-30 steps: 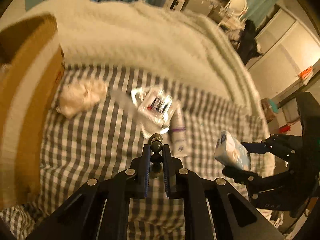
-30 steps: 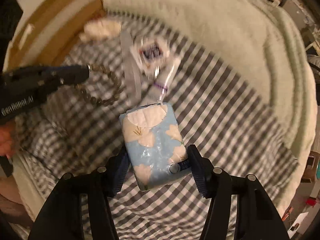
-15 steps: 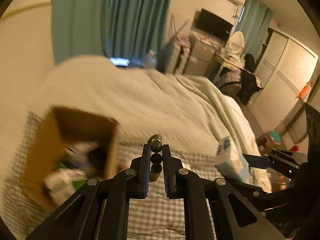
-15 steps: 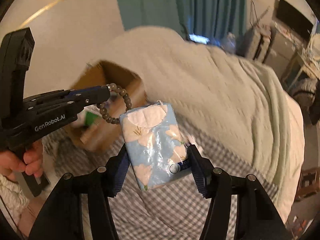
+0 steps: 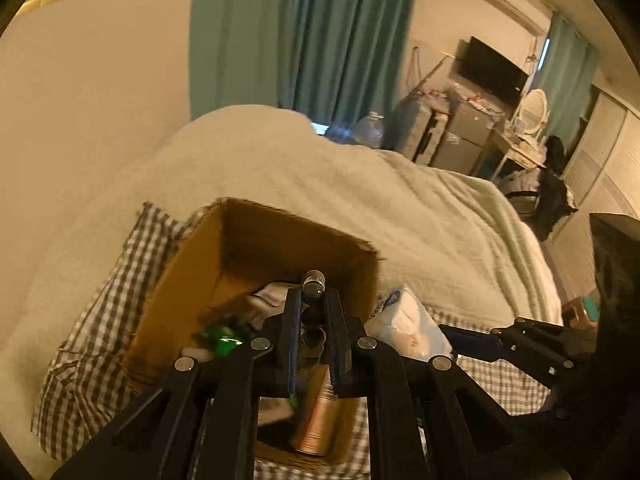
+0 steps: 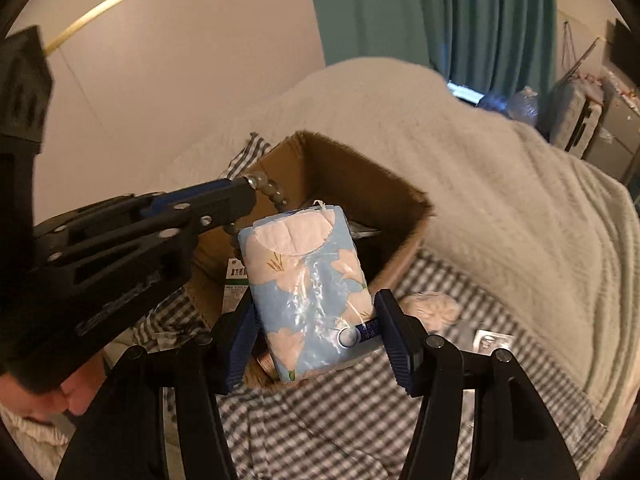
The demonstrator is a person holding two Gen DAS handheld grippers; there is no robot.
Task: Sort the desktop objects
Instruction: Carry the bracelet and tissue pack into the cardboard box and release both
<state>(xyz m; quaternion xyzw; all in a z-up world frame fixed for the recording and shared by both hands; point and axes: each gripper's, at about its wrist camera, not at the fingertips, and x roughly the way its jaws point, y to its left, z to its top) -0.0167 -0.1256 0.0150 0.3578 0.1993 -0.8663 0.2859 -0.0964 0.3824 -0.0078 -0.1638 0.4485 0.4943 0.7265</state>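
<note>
Both loads hang over the cardboard box (image 6: pixel 360 176): left gripper (image 5: pixel 313 322) pinching bead bracelet (image 6: pixel 272 192), right gripper (image 6: pixel 320 336) tissue pack (image 6: pixel 308 280).

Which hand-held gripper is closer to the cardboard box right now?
Left. The left hand-held gripper, shut on the bead bracelet, is over the cardboard box; the right hand-held gripper, holding the tissue pack, is beside it.

A cream blanket (image 5: pixel 360 200) covers the bed's far side; teal curtains (image 5: pixel 320 32) hang behind (a dark television (image 5: pixel 492 70) beyond).
</note>
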